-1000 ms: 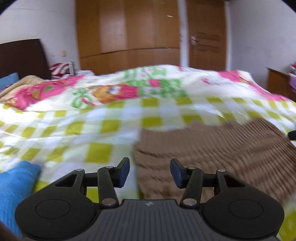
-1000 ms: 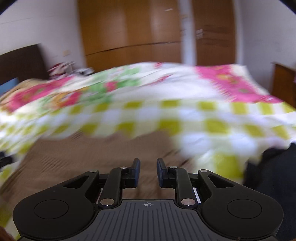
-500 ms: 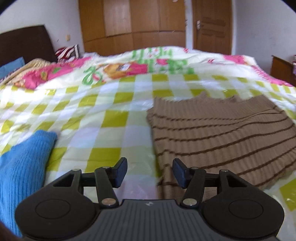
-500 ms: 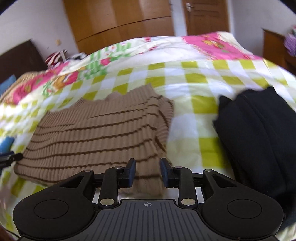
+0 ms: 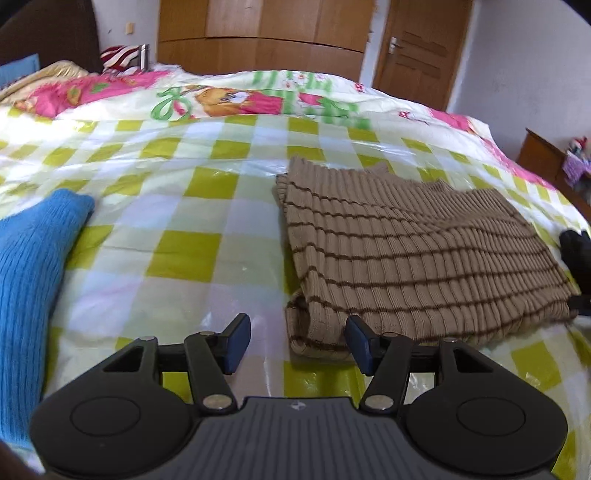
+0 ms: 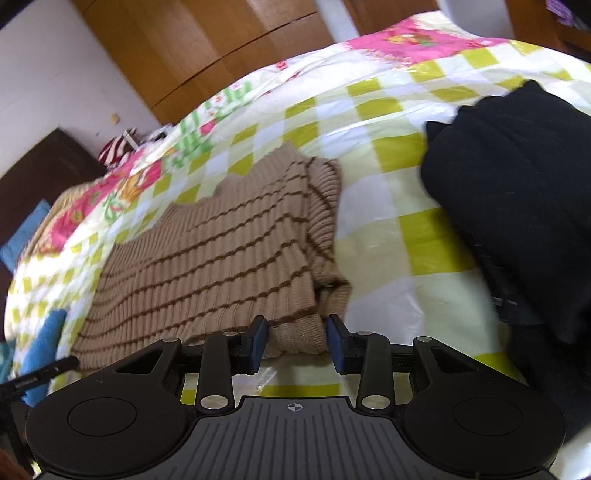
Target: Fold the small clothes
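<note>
A brown ribbed sweater with dark stripes (image 5: 406, 258) lies folded flat on the checked bed cover (image 5: 184, 240). My left gripper (image 5: 298, 345) is open, low over the bed at the sweater's near left corner, with that corner between its fingers. In the right wrist view the same sweater (image 6: 221, 251) lies ahead and to the left. My right gripper (image 6: 295, 341) is open around the sweater's near right corner, and the fabric sits between the blue pads.
A blue knit garment (image 5: 29, 280) lies at the left, also seen in the right wrist view (image 6: 44, 339). A black garment (image 6: 517, 206) lies right of the sweater. Wooden wardrobes (image 5: 258, 33) and a door (image 5: 417, 48) stand behind the bed.
Both grippers have come down and closer to the sweater's near edge. The right gripper's fingers have opened wider around the corner. The sweater lies as before.
</note>
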The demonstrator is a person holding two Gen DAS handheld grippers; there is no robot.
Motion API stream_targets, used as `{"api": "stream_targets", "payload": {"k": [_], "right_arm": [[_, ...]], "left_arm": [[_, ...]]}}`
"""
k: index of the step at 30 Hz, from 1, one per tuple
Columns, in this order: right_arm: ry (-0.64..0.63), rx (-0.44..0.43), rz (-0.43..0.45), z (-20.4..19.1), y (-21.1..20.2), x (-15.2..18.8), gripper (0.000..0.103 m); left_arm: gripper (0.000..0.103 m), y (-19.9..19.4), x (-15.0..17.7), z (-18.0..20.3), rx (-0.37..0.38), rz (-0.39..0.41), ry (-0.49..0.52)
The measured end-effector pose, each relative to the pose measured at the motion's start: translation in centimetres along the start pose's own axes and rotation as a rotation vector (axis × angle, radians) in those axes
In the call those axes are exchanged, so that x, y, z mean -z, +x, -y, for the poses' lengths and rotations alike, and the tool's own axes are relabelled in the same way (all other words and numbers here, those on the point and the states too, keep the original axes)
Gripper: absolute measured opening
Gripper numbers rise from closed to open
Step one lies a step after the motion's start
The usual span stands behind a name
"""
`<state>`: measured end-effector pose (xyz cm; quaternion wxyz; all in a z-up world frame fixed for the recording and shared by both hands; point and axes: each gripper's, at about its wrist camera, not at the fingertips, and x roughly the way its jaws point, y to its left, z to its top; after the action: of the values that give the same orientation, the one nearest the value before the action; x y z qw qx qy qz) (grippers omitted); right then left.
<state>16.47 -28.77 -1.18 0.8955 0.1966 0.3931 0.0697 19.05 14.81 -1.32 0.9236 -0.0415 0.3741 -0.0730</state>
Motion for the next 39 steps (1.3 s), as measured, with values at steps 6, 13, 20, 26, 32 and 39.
{"api": "stream_targets", "payload": {"k": [6,13,20,26,32,39], "right_arm": [[-0.048,0.008,-0.014,-0.4,0.4,0.0,0.025],[-0.173,0.122,-0.055,-2.0,1.0,-0.1,0.008],[-0.177,0.196,-0.082,-0.6,-0.5,0.1,0.007],[-0.125,0.158,-0.127,-1.0,-3.4,2.5,0.008],[-0.077,0.135,-0.12,-1.2,-4.8,3.0,0.017],[-0.143,0.204,0.075,-2.8,-8.0,1.8,0.019]], "left_arm": [[0.051,0.2,-0.2,0.4,0.047,-0.007,0.053],[0.024,0.5,0.4,1.6,-0.047,-0.047,0.148],[0.023,-0.3,1.0,0.7,-0.056,-0.073,0.121],[0.023,-1.9,2.1,0.5,-0.054,-0.117,0.109],[0.03,-3.5,2.3,0.4,-0.054,-0.11,0.09],[0.03,-7.0,1.7,-0.2,-0.142,-0.024,0.051]]}}
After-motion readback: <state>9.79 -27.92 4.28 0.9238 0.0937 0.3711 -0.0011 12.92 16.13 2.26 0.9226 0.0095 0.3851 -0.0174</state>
